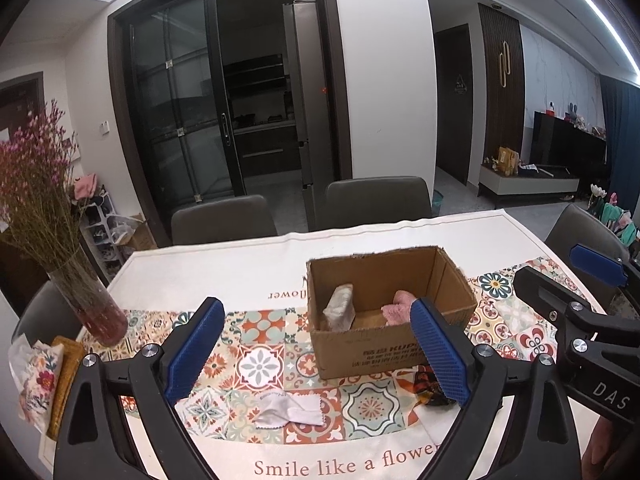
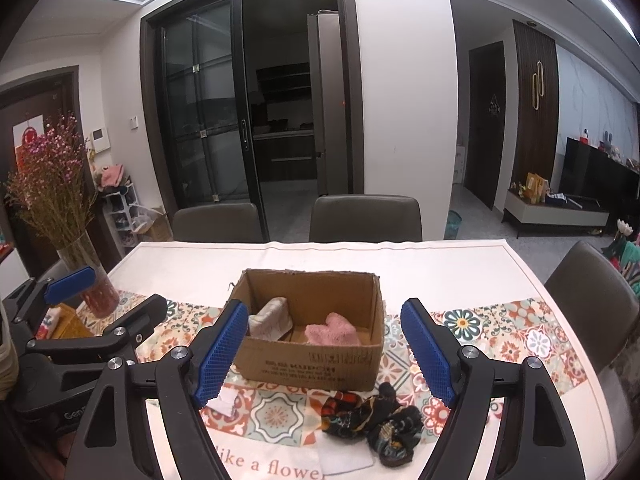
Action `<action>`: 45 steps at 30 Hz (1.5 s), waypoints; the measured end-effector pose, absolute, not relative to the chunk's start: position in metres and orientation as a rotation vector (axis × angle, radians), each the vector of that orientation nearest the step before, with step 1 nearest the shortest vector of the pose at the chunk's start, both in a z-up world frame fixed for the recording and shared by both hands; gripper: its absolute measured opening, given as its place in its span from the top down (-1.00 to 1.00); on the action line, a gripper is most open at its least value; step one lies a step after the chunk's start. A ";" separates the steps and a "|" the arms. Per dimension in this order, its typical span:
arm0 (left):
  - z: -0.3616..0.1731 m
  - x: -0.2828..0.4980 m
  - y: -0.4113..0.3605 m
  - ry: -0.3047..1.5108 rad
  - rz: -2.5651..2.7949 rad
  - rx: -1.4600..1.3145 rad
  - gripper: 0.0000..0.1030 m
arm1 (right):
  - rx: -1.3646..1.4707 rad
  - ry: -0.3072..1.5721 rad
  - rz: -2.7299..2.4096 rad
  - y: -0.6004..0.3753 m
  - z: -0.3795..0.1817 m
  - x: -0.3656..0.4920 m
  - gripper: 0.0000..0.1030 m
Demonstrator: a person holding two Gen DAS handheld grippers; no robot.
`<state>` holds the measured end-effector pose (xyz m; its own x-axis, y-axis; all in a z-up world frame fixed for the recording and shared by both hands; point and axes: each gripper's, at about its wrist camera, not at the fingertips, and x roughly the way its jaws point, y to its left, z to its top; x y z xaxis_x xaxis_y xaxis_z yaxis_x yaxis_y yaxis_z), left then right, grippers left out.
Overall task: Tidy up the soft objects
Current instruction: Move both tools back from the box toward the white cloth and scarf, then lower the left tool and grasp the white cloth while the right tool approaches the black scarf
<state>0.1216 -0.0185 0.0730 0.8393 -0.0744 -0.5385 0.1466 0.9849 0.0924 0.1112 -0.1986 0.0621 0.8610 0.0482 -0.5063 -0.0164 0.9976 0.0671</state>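
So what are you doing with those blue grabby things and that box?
A person is tidying soft things into the cardboard box. A pink fluffy piece and a pale folded cloth already lie inside. The left hand-held gripper is open above a small white cloth. The right hand-held gripper is open above a dark patterned bundle. Nothing is held.

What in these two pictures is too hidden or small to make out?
- Cardboard box label print: too small, both views.
- Dark patterned cloth: left view, mostly behind the left gripper fingers.
- White cloth: right view, mostly behind the right gripper fingers.
- Tablecloth motto: cut off by the bottom edge.
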 end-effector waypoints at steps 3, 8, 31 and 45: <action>0.055 0.121 -0.011 0.598 -0.123 0.110 -0.85 | 0.055 0.534 0.030 -0.194 0.051 0.107 -0.55; 0.036 0.123 -0.003 0.631 -0.120 0.099 -0.85 | 0.076 0.571 0.037 -0.186 0.030 0.109 -0.55; -0.063 0.150 0.035 0.770 -0.048 0.054 -0.77 | 0.079 0.741 0.042 -0.153 -0.062 0.146 -0.55; -0.136 0.177 0.037 0.917 -0.051 0.062 -0.39 | 0.094 0.872 0.024 -0.149 -0.131 0.171 -0.55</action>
